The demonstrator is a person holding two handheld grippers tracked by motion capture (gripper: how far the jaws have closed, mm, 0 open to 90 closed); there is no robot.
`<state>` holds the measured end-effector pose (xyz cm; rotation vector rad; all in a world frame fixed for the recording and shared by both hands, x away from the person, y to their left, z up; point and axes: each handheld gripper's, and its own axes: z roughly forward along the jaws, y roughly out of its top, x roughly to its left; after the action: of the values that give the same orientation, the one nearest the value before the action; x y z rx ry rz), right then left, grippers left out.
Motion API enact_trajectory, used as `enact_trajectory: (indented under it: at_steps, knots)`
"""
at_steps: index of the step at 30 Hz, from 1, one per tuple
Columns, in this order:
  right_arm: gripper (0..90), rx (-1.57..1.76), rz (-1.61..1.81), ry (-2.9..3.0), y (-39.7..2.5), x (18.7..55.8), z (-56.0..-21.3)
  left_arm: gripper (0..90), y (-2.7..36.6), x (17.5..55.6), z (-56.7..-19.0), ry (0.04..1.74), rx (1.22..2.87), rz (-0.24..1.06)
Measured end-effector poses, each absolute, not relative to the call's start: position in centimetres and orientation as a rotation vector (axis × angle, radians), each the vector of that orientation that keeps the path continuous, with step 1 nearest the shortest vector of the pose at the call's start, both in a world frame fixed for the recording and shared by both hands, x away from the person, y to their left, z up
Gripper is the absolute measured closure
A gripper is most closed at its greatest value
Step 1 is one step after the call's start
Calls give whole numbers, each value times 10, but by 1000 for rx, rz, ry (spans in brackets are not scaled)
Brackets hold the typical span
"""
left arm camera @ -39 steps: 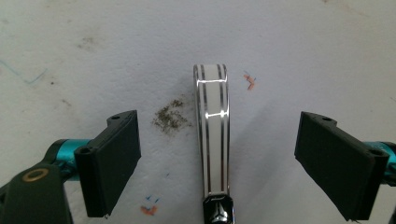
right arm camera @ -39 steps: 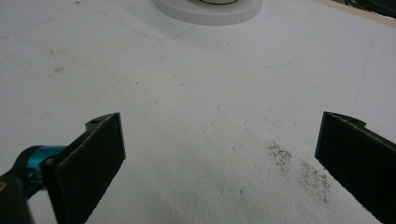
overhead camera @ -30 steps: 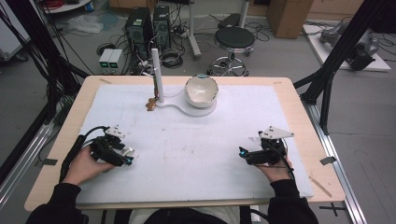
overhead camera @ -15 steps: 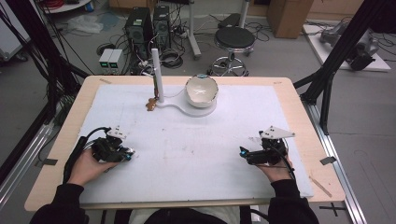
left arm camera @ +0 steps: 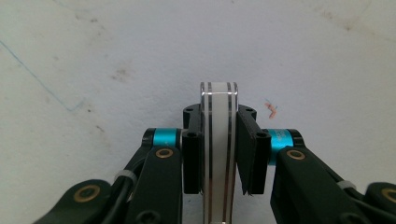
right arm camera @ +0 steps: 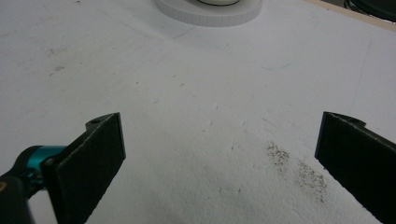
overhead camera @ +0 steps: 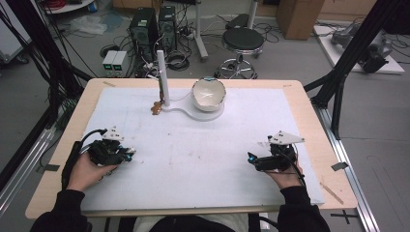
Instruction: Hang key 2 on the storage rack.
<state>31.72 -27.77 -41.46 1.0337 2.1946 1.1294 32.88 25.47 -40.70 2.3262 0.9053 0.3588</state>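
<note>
1. The left gripper clamps a flat white strip, long axis running out along its jaws.
2. The right gripper gapes wide, empty.
3. The bowl (on a white stand) lies far ahead, roughly midway between both.

Bowl on white stand w/ upright post, stool behind table.
</note>
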Motion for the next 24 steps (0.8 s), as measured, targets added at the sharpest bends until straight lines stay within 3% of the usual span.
enact_trajectory:
  at_steps: [10, 16, 24]
  knots:
    - [6, 1039, 1139, 2190, -279, 317, -415, 738, 258, 333, -390, 870, 2318, 428]
    - [6, 1037, 1131, 2197, -277, 317, -415, 739, 261, 337, -371, 811, 2324, 576]
    - [6, 1038, 1132, 2198, -277, 318, -416, 740, 266, 350, -344, 799, 2281, 599]
